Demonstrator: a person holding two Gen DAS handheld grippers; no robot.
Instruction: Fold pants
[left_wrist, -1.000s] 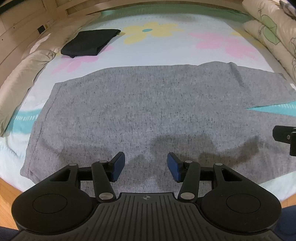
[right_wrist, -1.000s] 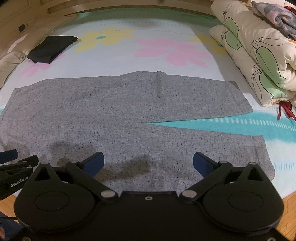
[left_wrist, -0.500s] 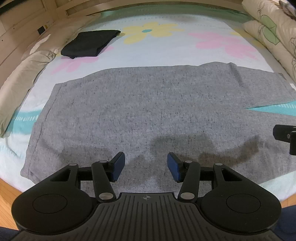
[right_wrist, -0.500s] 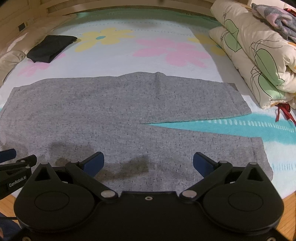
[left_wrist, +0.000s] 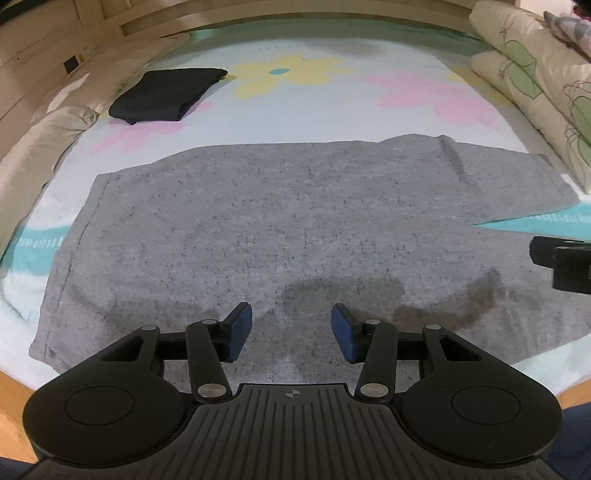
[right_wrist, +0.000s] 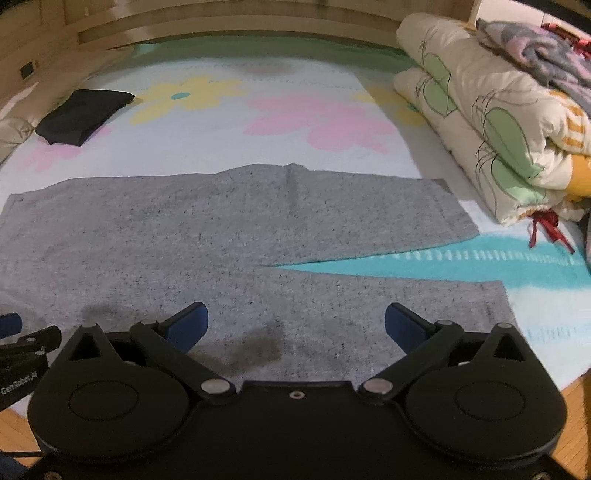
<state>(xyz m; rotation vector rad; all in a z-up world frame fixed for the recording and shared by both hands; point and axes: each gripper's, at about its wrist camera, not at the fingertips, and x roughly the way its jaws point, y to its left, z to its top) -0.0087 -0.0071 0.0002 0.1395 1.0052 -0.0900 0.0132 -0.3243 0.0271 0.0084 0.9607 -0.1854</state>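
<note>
Grey pants (left_wrist: 258, 229): heather knit, spread flat along the near edge of the bed (right_wrist: 229, 147), waistband toward the bed's left edge, two legs running toward the right edge with a narrow wedge of teal sheet between them.
Left gripper (left_wrist: 291, 328): jaws partly apart and have just been closing a little; only pants fabric shows in the gap between the blue pads. Sits above the near hem in the waist half. Whether the tips touch the cloth I can't tell, the fisheye flattens it.
Right gripper (right_wrist: 295, 323): jaws wide, nothing clamped; above the near leg, close to the near edge of the bed.
Spacing: each gripper shows at the edge of the other's view, side by side along the same near hem.
Black folded garment (left_wrist: 166, 94): far-left part of the bed, well apart from the pants.
Folded quilt (right_wrist: 480, 122): cream with green print, stacked at the right edge of the bed, beyond the leg ends; patterned cloth on top of it.
Sheet: pale with yellow and pink flowers, teal band.
</note>
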